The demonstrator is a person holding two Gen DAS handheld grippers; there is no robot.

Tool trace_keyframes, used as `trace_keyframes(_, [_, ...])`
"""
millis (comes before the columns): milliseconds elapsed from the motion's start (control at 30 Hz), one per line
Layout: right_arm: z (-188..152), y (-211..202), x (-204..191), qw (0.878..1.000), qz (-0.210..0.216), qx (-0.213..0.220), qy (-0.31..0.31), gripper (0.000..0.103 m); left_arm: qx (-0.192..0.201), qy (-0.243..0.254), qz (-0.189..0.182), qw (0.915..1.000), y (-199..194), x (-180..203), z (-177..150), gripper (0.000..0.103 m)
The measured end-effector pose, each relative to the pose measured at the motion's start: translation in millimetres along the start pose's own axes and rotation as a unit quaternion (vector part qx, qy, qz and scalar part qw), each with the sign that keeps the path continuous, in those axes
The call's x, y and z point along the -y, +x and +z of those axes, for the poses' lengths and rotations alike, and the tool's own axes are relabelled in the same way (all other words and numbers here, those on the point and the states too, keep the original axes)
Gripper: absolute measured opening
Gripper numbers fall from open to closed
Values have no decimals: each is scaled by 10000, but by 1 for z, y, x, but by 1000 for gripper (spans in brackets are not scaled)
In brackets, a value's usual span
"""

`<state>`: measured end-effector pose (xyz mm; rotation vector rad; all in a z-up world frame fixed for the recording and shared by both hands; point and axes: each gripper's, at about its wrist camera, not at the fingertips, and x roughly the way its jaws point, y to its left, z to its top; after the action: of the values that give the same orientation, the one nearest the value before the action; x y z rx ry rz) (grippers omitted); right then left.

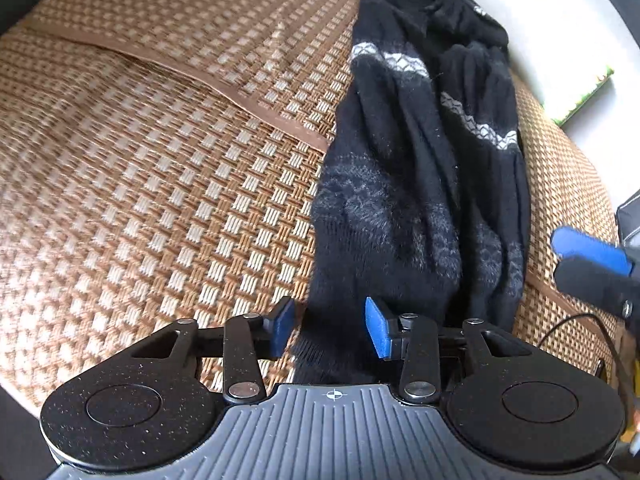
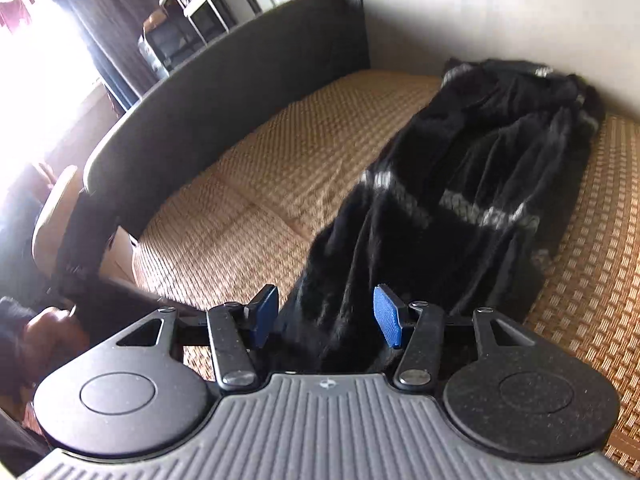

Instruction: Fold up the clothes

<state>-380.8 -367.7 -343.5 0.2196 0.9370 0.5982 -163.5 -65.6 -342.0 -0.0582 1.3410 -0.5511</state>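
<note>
While the black knit sweater (image 1: 420, 184) is lying stretched in a long, rumpled strip across the woven mat (image 1: 160, 184), both grippers are hanging over its near end. Its wool is looking fuzzy, with pale grey zigzag bands crossing the folds. Tan and cream strands are checkering the mat, and a brown fabric seam (image 1: 224, 92) is running across it. The left gripper (image 1: 331, 330) is standing spread, its blue pads apart and gripping nothing, with the sweater's ribbed hem lying between and under them. The right gripper (image 2: 327, 320) is likewise gaping, straddling the dark fabric; whether its pads are touching cloth is unclear. A dark curved headboard (image 2: 224, 92) is edging the mat.
</note>
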Motion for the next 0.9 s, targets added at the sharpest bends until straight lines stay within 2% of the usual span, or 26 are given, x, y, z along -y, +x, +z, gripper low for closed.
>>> trace_keyframes(33, [-2, 2, 0, 10000, -27, -48, 3, 58, 12, 23, -32, 10000, 1, 1, 2, 59])
trace_keyframes(67, [-3, 4, 1, 9999, -73, -76, 34, 58, 7, 31, -55, 10000, 1, 2, 3, 27])
trace_keyframes(100, [-4, 5, 2, 9999, -90, -87, 96, 58, -29, 4, -110, 9999, 2, 1, 4, 10])
trace_keyframes(133, [-5, 7, 3, 9998, -107, -98, 158, 58, -34, -63, -163, 9998, 0, 1, 4, 3])
trace_keyframes(333, [-6, 12, 1, 9997, -143, -108, 183, 58, 427, -120, 281, 9986, -26, 1, -6, 0])
trace_keyframes(533, [3, 27, 12, 9985, -149, 32, 516, 58, 248, -76, 603, 9978, -8, -3, -11, 2])
trace_keyframes(567, [7, 30, 15, 9982, -157, 80, 570, 58, 316, -62, 617, 9976, -11, -2, -5, 9])
trace_keyframes(633, [18, 34, 19, 9981, -175, 214, 559, 58, 450, -36, 643, 9969, -18, 1, 5, 33])
trace_keyframes(767, [46, 35, 38, 9966, -271, 618, 468, 58, 718, 16, 695, 9950, -32, 7, 27, 34])
trace_keyframes(900, [84, 39, 72, 9928, -290, 988, 619, 58, 1005, 8, 689, 9926, -42, 13, 54, 41])
